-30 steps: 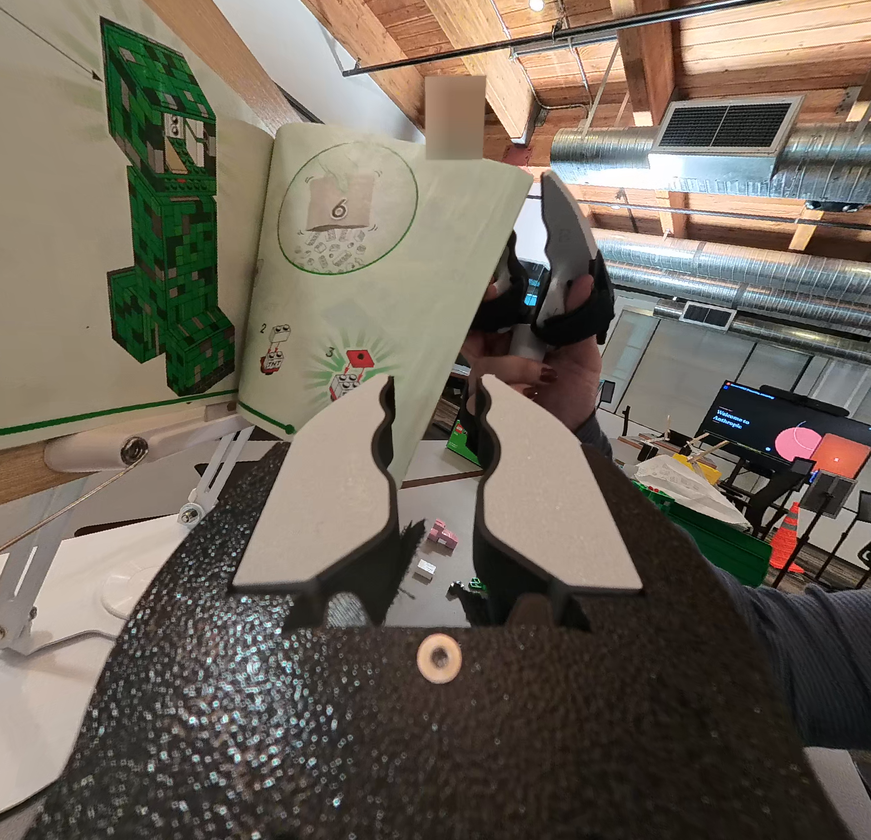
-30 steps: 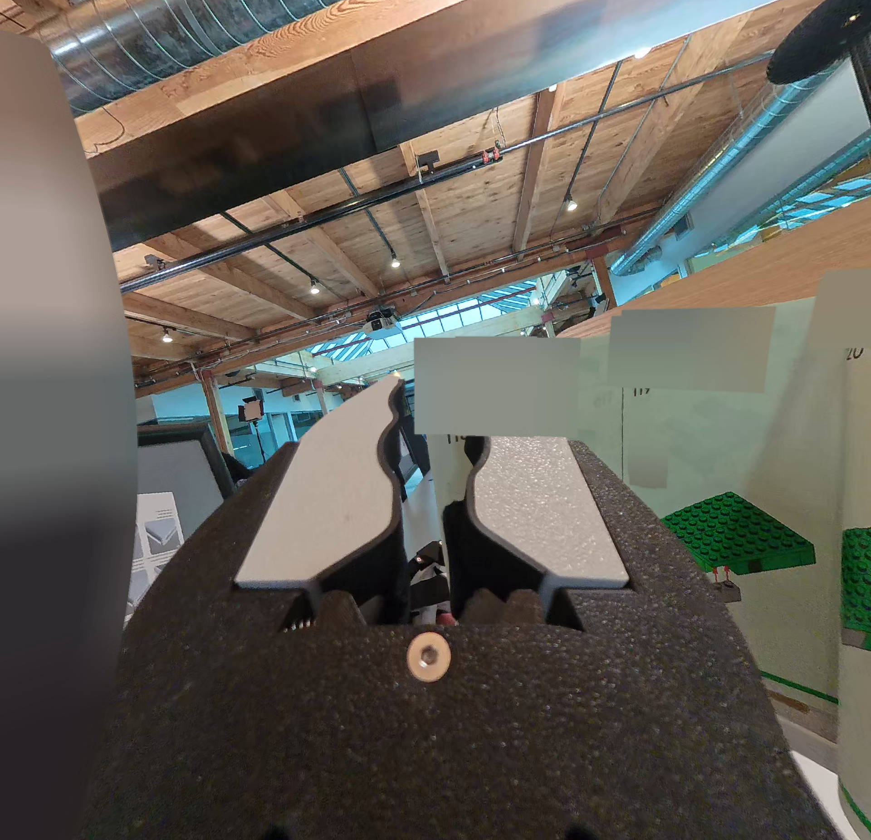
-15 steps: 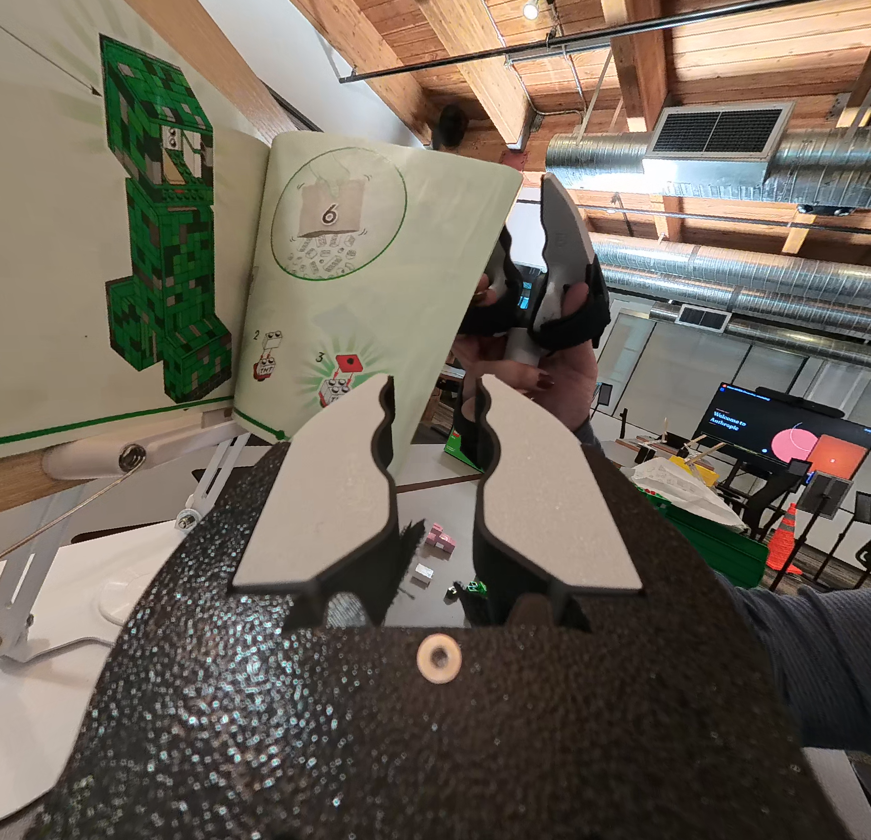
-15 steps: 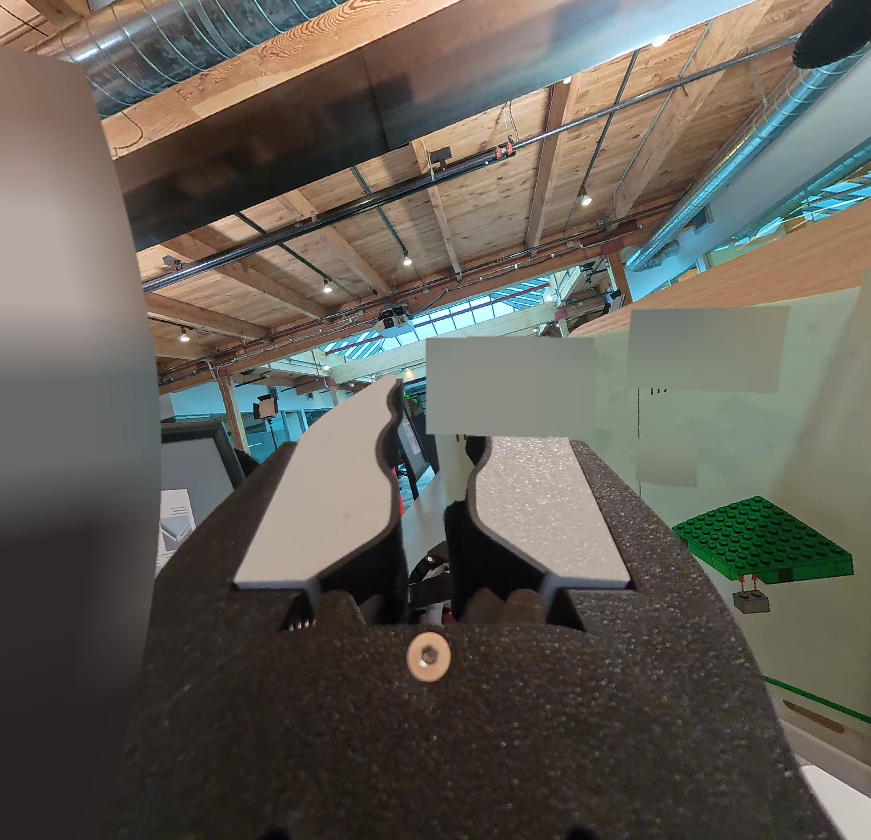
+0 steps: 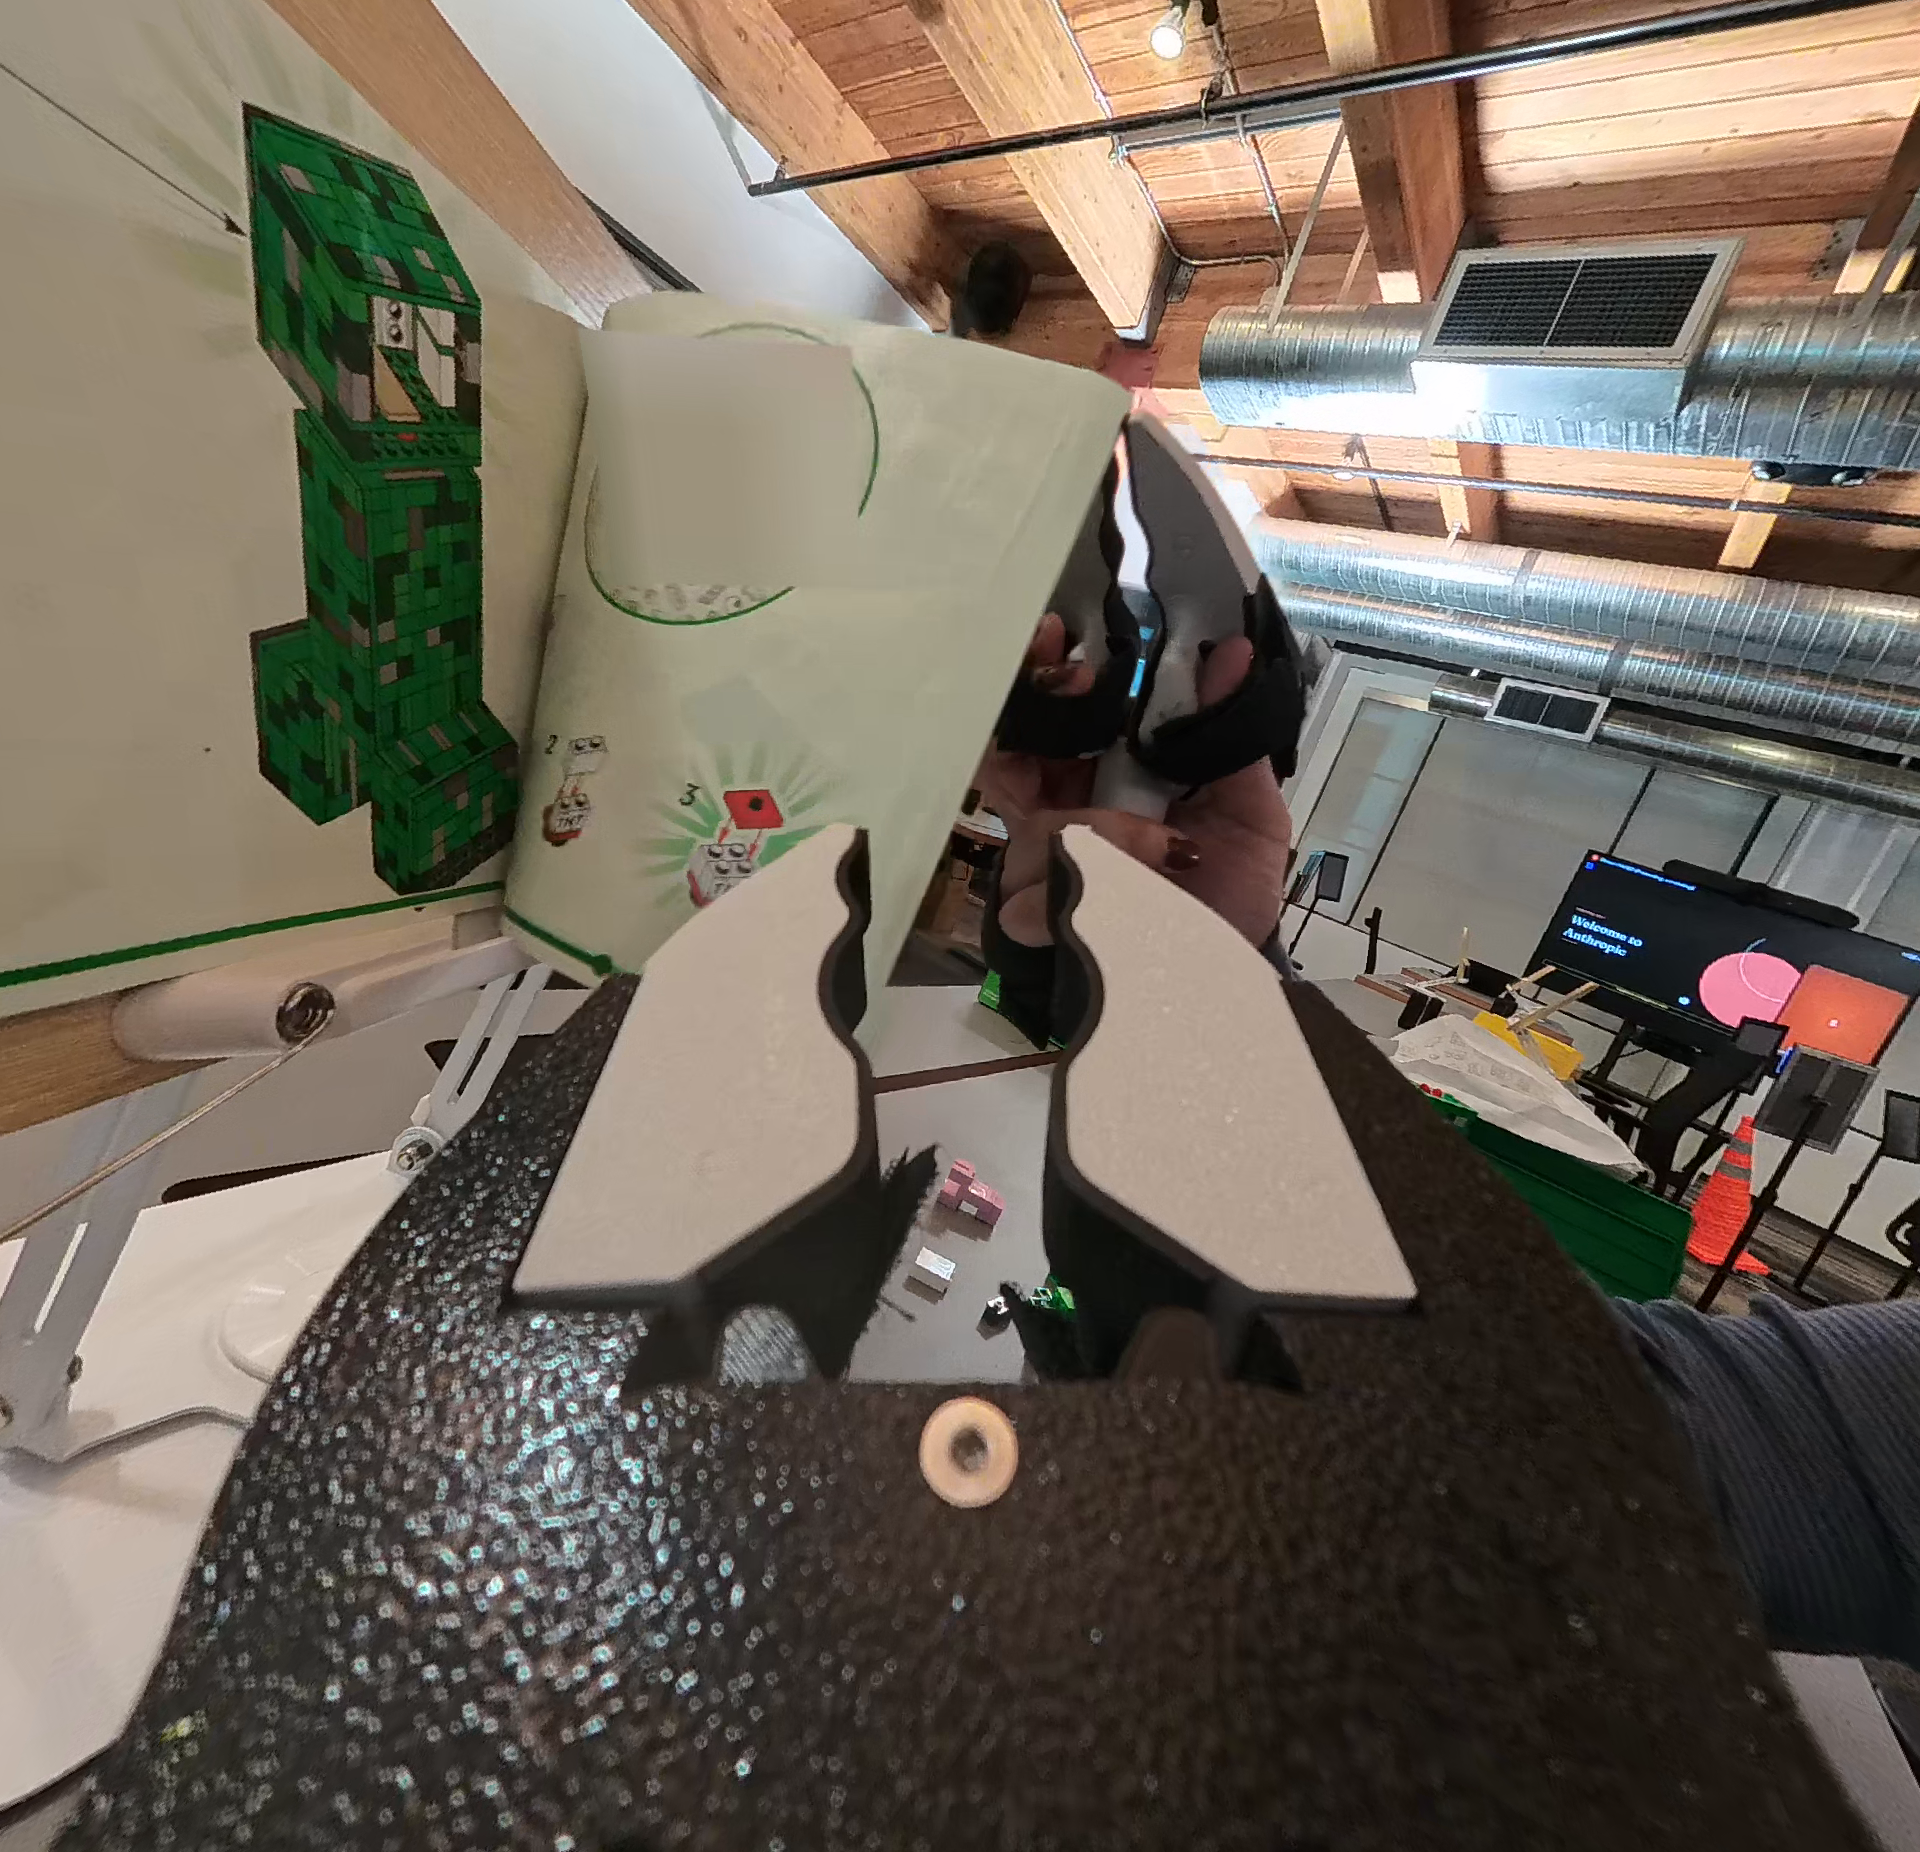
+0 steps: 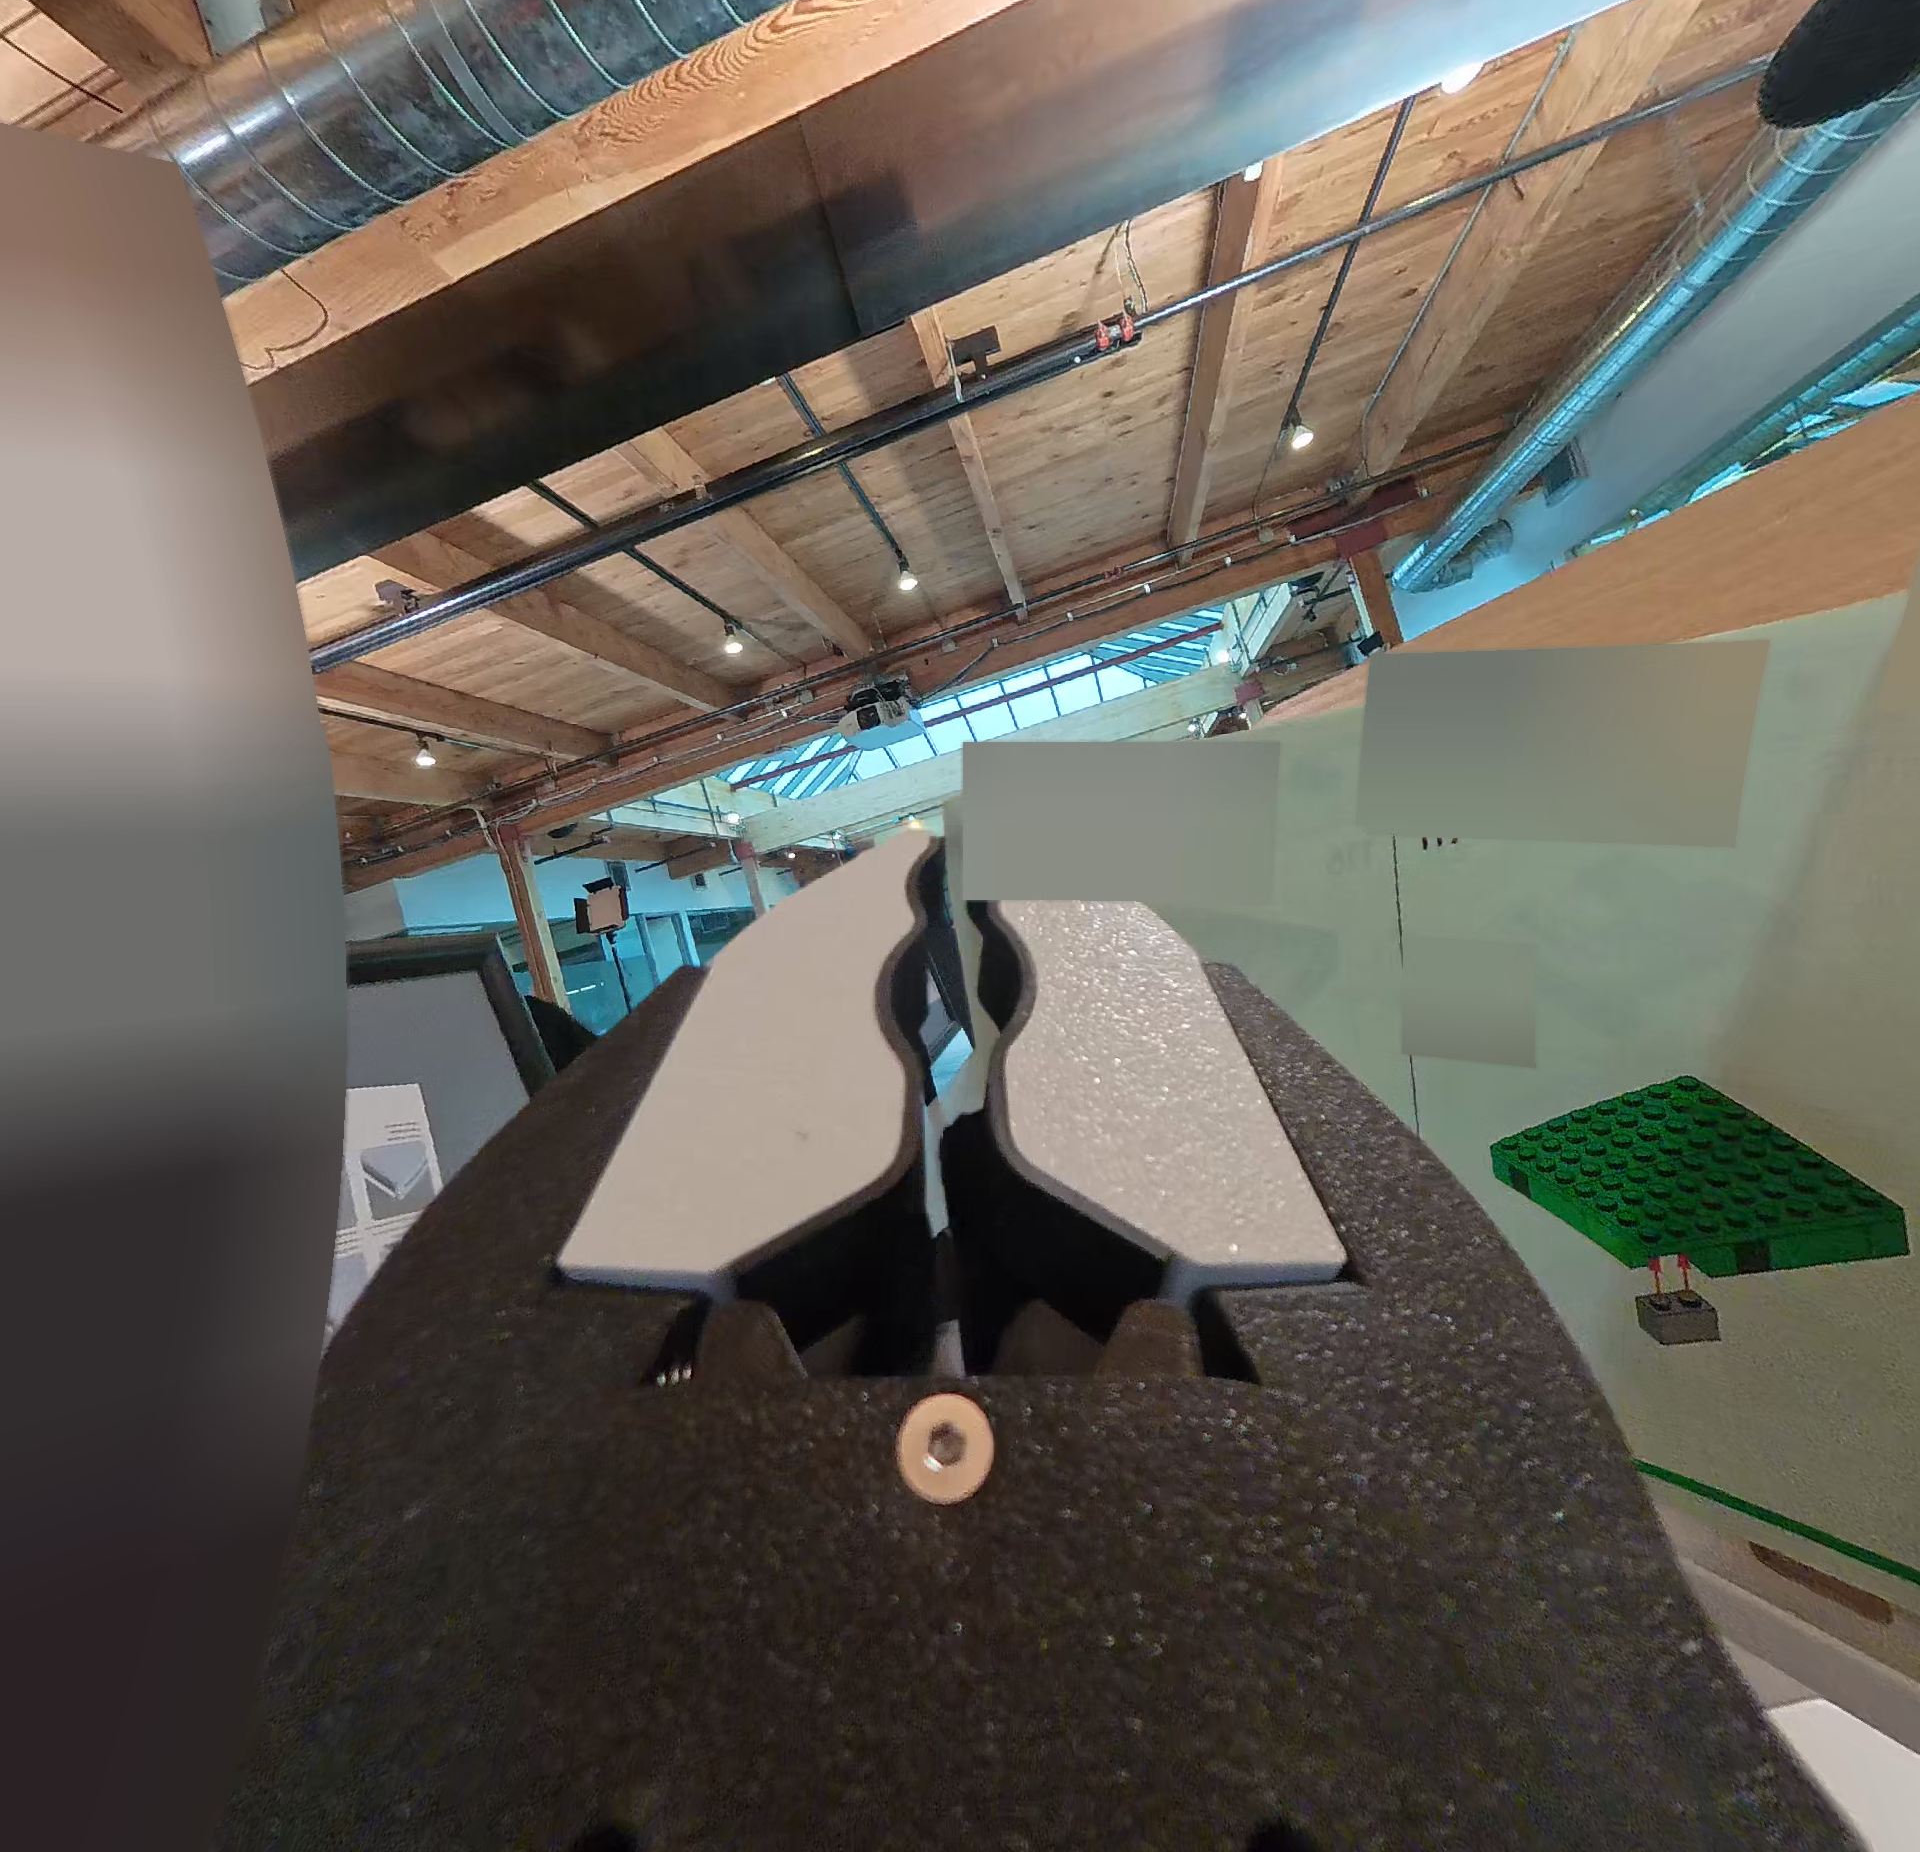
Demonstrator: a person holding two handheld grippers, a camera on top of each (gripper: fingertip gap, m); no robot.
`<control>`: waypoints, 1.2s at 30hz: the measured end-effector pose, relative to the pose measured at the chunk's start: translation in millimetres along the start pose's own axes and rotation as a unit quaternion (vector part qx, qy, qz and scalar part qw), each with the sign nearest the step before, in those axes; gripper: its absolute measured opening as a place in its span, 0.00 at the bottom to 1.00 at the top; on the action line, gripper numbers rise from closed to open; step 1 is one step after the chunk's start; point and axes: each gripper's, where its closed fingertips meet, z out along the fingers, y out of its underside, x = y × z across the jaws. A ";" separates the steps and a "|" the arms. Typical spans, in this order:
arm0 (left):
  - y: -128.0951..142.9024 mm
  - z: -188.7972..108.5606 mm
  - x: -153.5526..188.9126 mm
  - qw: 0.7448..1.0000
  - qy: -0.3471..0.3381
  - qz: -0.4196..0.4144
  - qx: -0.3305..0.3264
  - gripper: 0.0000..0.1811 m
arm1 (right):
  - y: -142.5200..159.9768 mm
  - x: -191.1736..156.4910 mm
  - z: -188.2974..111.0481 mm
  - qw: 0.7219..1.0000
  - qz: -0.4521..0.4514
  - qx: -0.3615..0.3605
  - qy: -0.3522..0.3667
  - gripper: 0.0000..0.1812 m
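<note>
Two claws working at a pale green instruction booklet propped on a stand

The right claw (image 6: 961,893) is pinching the edge of a curling pale green paper page (image 5: 790,659) of the brick-building instruction booklet (image 5: 156,555), its two grey fingers nearly closed with the sheet's thin edge running between them. The booklet is leaning on a white metal stand (image 5: 312,1002) above the white worktop (image 5: 135,1335). The left claw (image 5: 961,857) is hovering released just in front of the page's lower corner, its fingers apart and gripping nothing. Below it, a small pink brick piece (image 5: 971,1194), a small grey brick (image 5: 930,1270) and a green-and-black brick piece (image 5: 1044,1301) are lying on the worktop.
</note>
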 end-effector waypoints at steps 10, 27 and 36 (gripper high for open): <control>-3.0 -1.6 -0.8 1.000 -0.003 0.003 0.005 0.17 | 8.6 4.5 8.5 0.999 -0.010 -0.030 0.023 0.00; -53.7 28.2 19.1 0.968 -0.033 0.248 0.019 0.17 | 21.6 6.9 10.9 0.990 -0.031 -0.135 -0.028 0.00; -54.3 36.3 -5.5 0.980 0.026 0.196 0.024 0.21 | 32.8 19.3 27.2 0.989 -0.009 -0.133 -0.066 0.00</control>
